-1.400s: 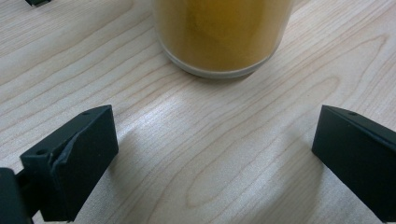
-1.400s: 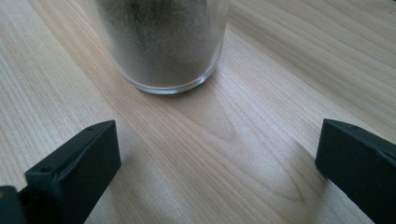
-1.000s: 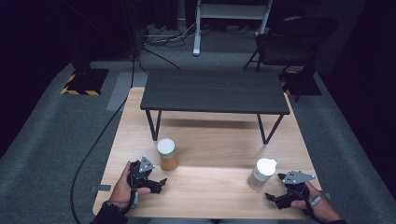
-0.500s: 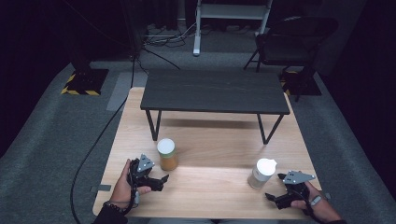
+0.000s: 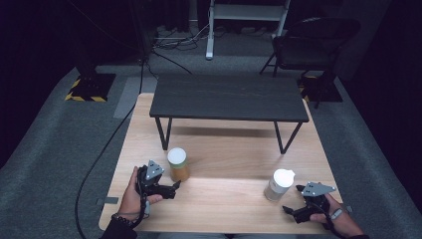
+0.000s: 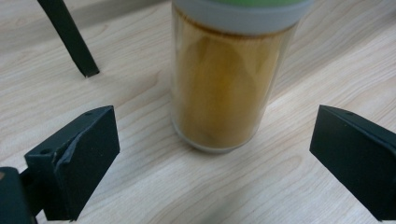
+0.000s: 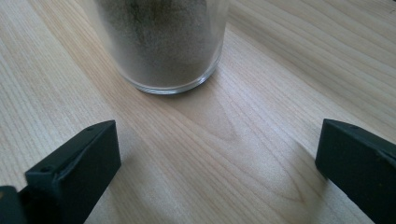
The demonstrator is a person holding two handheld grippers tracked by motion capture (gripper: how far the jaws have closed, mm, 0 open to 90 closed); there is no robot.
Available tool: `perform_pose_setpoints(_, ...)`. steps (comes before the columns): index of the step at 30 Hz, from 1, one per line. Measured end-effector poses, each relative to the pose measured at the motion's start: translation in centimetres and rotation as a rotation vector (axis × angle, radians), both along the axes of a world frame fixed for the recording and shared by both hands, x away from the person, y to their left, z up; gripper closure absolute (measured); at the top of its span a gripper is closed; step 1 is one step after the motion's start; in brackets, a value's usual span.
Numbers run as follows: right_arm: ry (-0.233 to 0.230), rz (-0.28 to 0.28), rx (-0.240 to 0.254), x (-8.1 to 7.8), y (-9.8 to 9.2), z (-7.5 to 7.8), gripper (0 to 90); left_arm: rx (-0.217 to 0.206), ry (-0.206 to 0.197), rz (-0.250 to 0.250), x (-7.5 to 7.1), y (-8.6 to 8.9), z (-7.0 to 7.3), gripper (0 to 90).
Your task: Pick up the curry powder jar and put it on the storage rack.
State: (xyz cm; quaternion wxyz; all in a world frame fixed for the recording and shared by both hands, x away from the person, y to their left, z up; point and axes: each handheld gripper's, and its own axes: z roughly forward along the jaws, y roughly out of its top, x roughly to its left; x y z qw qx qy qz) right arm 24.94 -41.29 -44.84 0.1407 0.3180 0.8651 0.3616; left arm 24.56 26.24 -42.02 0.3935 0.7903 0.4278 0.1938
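two jars upright on the wooden counter [image 5: 224, 199], one before each hand. left gripper [image 5: 166, 189] spread wide toward the amber jar [image 5: 177, 164] (probably a grasp coming); right gripper [image 5: 293, 211] likewise agape near the grey-powder jar [image 5: 279, 184], touching nothing.

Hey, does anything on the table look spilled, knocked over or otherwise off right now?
Nothing stands out. The jar of amber stuff and the white-capped jar both stand upright on the wooden table, with no spill around either. The left gripper and right gripper sit open, each short of its jar.
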Motion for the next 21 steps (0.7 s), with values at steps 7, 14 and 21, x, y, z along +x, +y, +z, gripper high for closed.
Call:
perform_pose_setpoints(7, 0.000, 0.000, 0.000, 0.0, 0.0, 0.0, 0.0, -0.018, -0.007, 0.005, 0.1, -0.2, 0.2, 1.4)
perform_pose_setpoints(14, 0.000, 0.000, 0.000, 0.0, 0.0, 0.0, 0.0, -0.036, -0.019, 0.003, 0.6, -1.3, 0.5, 1.4)
perform_pose_setpoints(21, 0.000, 0.000, 0.000, 0.0, 0.0, 0.0, 0.0, -0.051, -0.031, 0.009, 1.3, -2.2, 1.0, 1.4)
